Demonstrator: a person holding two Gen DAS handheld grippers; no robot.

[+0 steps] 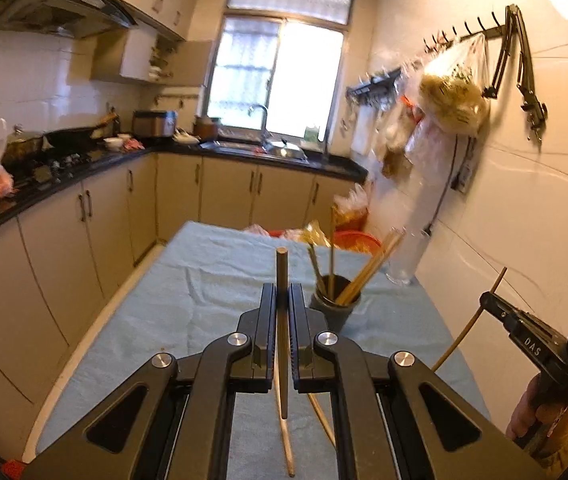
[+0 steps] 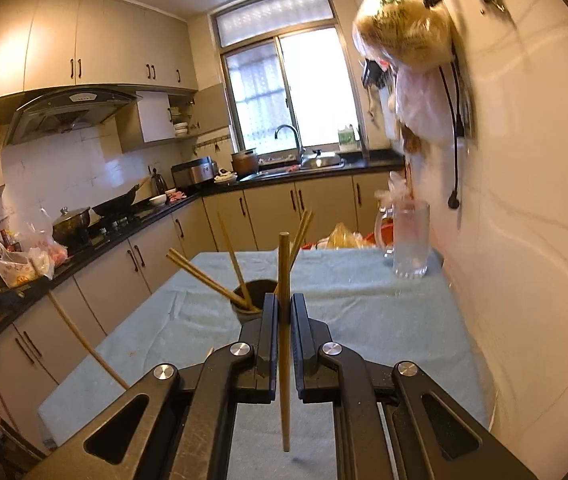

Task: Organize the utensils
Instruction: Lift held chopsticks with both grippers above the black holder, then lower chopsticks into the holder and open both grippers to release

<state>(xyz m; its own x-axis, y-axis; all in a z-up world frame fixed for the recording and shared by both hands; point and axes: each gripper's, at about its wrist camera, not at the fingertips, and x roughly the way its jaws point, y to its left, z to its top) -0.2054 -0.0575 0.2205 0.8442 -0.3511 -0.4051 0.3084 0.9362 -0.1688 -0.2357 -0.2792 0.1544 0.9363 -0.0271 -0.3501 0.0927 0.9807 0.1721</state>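
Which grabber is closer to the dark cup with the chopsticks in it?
Probably the left gripper: the cup stands just right of its tips. The right gripper sees the cup ahead, slightly left. Each is shut on one chopstick.

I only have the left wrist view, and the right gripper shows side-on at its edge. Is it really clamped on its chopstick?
Observer: Yes. In the right wrist view the right gripper is shut on a chopstick that stands upright and sticks out above and below the jaws.
Operator: Where is the cup from that side?
Observer: The dark cup sits just beyond the gripper's tips, slightly left, partly hidden behind them.
Operator: Anything to its right?
Observer: A clear glass jug with a handle stands by the wall, apart from the cup.
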